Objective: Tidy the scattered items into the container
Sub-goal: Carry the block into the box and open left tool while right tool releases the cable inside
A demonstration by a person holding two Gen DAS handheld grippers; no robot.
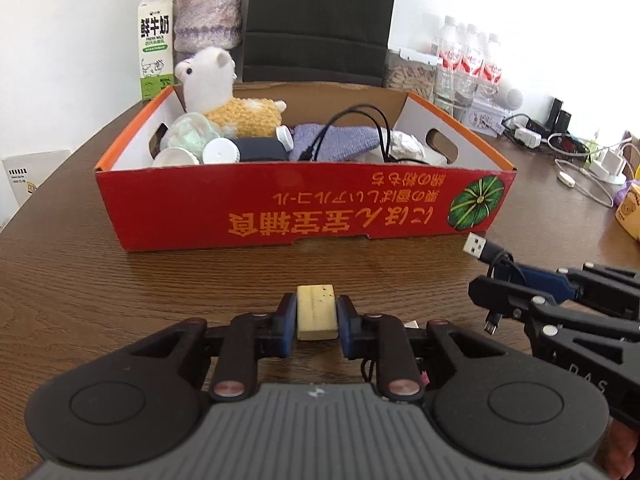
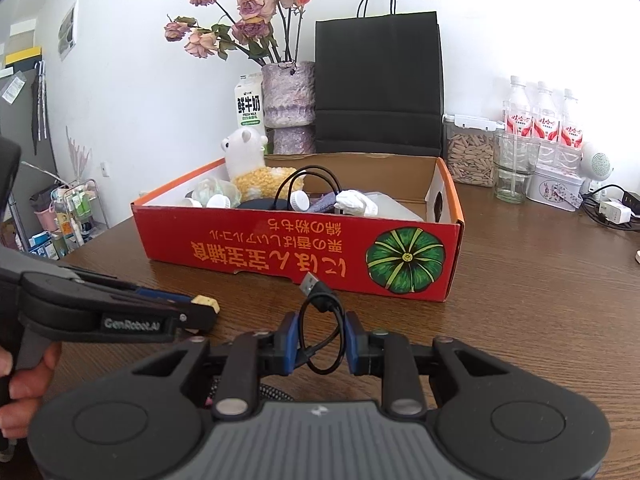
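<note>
On the bench [image 1: 80, 240] before the red box [image 1: 304, 200], each hand-held gripper has closed on a last stray, left [image 1: 317, 316] pinching the pale block [image 1: 316, 312], right [image 2: 322, 340] the coiled USB cable [image 2: 320, 320]; next, probably lift both over the box wall.

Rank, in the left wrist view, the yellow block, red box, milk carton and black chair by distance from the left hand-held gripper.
1. Yellow block: between the pads of the left hand-held gripper, on the table.
2. Red box: just ahead, mid-table.
3. Milk carton: behind the box's far left corner.
4. Black chair: behind the box; too close to the carton to call.
</note>
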